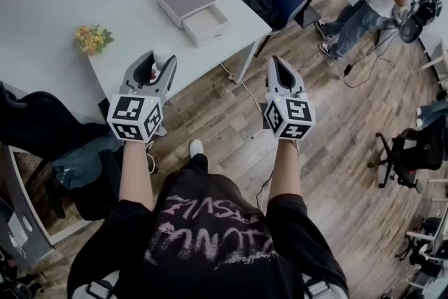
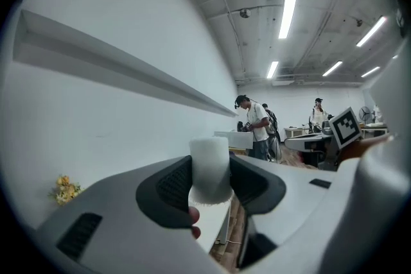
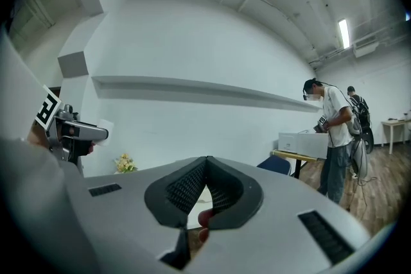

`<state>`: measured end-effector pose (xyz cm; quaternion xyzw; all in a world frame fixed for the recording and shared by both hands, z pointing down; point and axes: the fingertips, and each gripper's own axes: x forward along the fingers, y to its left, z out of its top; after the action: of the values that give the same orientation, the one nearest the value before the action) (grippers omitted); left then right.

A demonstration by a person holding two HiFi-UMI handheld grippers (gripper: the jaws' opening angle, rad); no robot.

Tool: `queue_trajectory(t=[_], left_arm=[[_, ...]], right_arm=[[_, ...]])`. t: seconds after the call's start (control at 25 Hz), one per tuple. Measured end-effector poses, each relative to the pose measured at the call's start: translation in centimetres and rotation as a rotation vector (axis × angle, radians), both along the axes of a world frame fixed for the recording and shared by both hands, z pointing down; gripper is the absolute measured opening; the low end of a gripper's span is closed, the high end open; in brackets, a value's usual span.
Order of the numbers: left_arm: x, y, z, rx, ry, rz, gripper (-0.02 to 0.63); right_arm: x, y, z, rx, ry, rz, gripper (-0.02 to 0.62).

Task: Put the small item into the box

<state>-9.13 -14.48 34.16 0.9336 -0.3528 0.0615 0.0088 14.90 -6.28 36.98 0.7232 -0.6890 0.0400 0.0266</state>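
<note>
Left hand-held gripper (image 1: pixel 155 70): grasping white item (image 2: pixel 210 170), left of centre.
Right hand-held gripper (image 1: pixel 281 68): clenched, empty.
Box (image 1: pixel 205 24): open, upper-centre counter (image 1: pixel 133 28).

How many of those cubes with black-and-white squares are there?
2. One marker cube rides on the left gripper, which holds a small white item; the other marker cube rides on the right gripper, fingers shut and empty. None seems hidden.
</note>
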Motion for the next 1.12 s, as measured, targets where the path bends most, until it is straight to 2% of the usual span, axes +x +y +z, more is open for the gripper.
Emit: queue_trajectory(t=[0.4, 0.64, 1.12], left_arm=[[1.0, -8.7, -0.6, -0.001, 0.027, 0.027, 0.175], [1.9, -11.2, -0.5, -0.012, 0.034, 0.05, 0.175], [3.7, -16.2, -0.1, -0.02, 0.008, 0.014, 0.175]], right_arm=[[0.4, -9.3, -0.9, -0.01, 0.026, 0.003, 0.011], [0.9, -11.6, -0.6, -0.019, 0.016, 0.002, 0.011], [2.6, -17.8, 0.0, -0.011, 0.002, -0.044, 0.011]])
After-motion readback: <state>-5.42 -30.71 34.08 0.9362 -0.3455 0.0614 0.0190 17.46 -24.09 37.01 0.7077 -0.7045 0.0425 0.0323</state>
